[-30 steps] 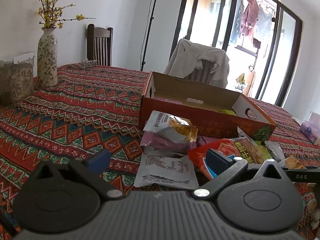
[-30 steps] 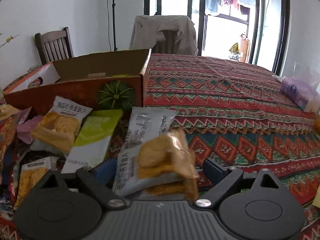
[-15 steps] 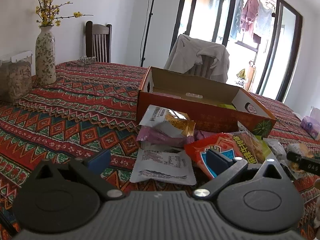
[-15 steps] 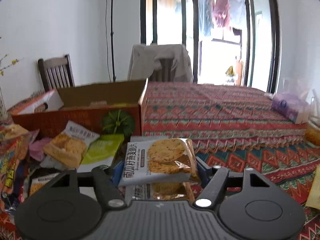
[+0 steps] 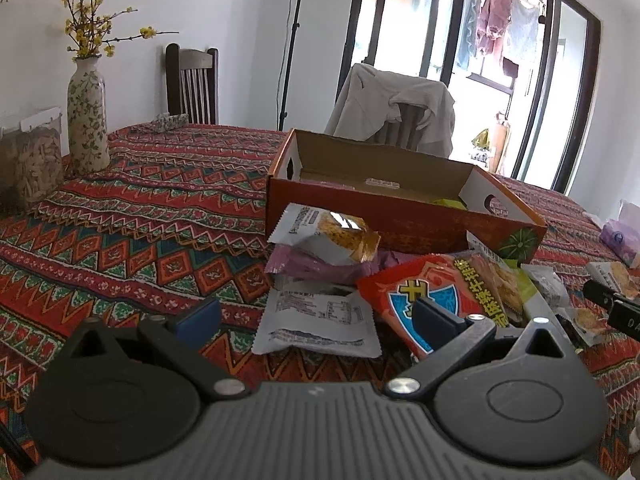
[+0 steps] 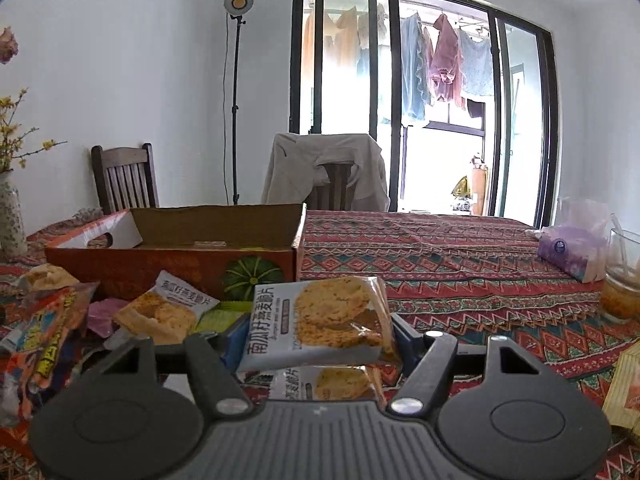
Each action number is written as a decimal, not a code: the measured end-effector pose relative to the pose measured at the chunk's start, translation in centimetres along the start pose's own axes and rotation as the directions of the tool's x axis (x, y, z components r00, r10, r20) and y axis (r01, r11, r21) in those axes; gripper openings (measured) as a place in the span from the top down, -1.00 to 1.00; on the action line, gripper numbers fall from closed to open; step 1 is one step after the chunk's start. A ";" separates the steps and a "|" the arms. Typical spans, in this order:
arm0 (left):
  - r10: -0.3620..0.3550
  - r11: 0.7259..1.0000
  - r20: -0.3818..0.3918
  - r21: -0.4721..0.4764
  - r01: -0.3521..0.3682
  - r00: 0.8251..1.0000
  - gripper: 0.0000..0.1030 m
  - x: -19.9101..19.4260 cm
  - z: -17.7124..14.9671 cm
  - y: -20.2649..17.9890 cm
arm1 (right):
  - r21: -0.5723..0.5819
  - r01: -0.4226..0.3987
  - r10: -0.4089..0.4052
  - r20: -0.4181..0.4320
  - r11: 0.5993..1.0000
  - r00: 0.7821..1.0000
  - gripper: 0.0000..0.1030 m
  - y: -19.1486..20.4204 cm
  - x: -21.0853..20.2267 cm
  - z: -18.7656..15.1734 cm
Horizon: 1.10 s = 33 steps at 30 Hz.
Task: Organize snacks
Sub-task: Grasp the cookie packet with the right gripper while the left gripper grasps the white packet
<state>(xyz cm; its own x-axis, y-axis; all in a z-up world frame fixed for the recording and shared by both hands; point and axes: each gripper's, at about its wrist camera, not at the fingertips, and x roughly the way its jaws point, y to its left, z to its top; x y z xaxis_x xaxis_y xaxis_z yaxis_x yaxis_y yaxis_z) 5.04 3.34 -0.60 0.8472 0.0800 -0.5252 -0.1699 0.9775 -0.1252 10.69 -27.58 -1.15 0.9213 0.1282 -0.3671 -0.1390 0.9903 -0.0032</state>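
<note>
An open orange cardboard box (image 5: 404, 220) with a pumpkin print stands on the patterned tablecloth; it also shows in the right wrist view (image 6: 176, 258). Loose snack packets lie in front of it: a white cookie packet (image 5: 324, 234), a red bag (image 5: 436, 296), a white packet face down (image 5: 320, 320). My left gripper (image 5: 316, 314) is open and empty, low over this pile. My right gripper (image 6: 320, 336) is shut on a white oat cookie packet (image 6: 320, 322), lifted above another like it (image 6: 328, 384) and right of the box's front.
A flowered vase (image 5: 86, 120) and a clear jar (image 5: 30, 160) stand at the far left. A purple tissue pack (image 6: 572, 248) and a glass (image 6: 624, 276) stand at the right. Two chairs (image 6: 124, 178) are behind the table.
My right gripper closed on the cookie packet and lifted it off the table, its view tilting up. My left gripper drew back a little and stayed open.
</note>
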 end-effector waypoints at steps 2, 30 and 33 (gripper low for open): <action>0.005 1.000 -0.010 0.007 -0.005 1.000 -1.00 0.2 0.0 -0.3 | 0.002 -0.008 0.008 0.008 1.000 1.000 -0.34 0.0 -0.3 0.1; 0.113 0.990 -0.104 0.102 -0.103 0.988 -1.00 4.6 0.3 -1.1 | 0.014 -0.018 0.018 -0.001 1.000 1.000 -0.35 -0.1 -0.5 -0.2; 0.129 0.987 -0.136 0.113 -0.114 0.982 -1.00 5.9 0.2 -1.6 | 0.007 -0.017 0.017 -0.004 1.000 1.000 -0.35 0.0 -0.5 -0.3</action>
<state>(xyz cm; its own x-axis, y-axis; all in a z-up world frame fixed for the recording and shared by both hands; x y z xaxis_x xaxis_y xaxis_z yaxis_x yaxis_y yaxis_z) 10.40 2.28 -3.34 0.7419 0.1779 -0.6465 -0.2074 0.9778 0.0310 10.11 -27.66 -1.19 0.9175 0.1449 -0.3705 -0.1523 0.9883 0.0093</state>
